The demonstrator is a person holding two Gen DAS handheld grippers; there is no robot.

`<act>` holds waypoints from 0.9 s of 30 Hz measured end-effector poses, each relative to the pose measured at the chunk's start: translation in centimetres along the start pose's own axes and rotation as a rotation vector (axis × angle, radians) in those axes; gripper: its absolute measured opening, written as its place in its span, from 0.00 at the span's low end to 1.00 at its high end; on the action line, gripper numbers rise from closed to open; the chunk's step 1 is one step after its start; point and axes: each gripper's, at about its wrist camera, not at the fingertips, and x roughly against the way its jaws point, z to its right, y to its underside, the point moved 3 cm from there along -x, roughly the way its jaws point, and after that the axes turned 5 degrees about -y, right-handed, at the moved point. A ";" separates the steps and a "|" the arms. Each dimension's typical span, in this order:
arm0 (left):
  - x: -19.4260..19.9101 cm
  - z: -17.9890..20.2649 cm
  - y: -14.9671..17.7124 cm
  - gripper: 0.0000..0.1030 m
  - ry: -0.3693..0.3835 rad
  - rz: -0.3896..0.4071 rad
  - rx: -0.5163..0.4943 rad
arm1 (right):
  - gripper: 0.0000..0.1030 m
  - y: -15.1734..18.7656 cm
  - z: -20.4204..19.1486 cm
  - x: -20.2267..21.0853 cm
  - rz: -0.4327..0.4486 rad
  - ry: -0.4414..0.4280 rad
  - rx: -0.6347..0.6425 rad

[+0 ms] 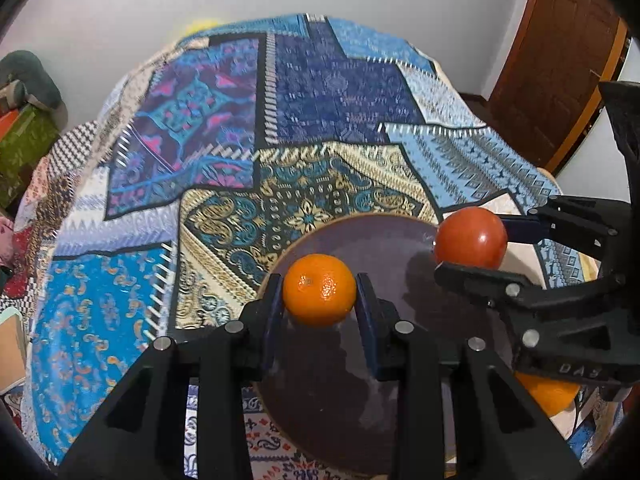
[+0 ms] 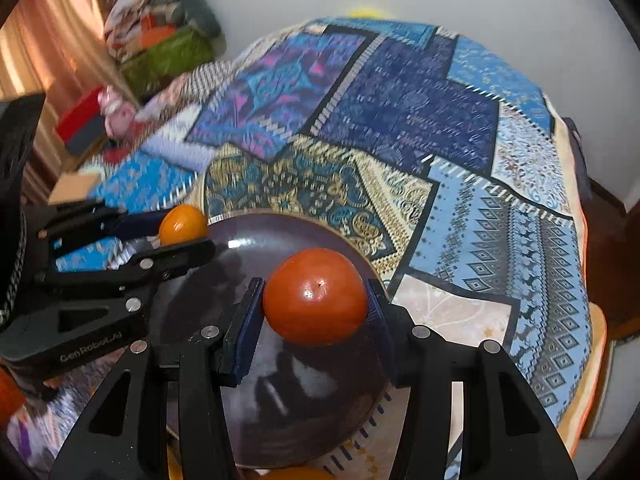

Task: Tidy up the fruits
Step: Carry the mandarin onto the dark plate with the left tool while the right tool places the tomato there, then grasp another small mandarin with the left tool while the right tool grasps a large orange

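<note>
Left gripper (image 1: 320, 292) clamps the orange (image 1: 319, 290); right gripper (image 2: 316, 300) clamps the tomato (image 2: 316, 296) — both over the dark plate (image 1: 384, 248); tomato likely soft, smooth-skinned — hold gently across its widest part.

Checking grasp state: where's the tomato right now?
Clamped in the right gripper, the tomato sits over the dark plate, right of the orange.

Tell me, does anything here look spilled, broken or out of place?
Nothing stands out. The left gripper holds an orange and the right gripper a tomato, both over the dark plate, intact and unspilled.
</note>
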 end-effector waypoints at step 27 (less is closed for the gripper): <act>3.8 -0.7 -0.4 0.49 0.010 0.035 0.032 | 0.65 0.0 -0.7 2.3 0.022 0.057 0.048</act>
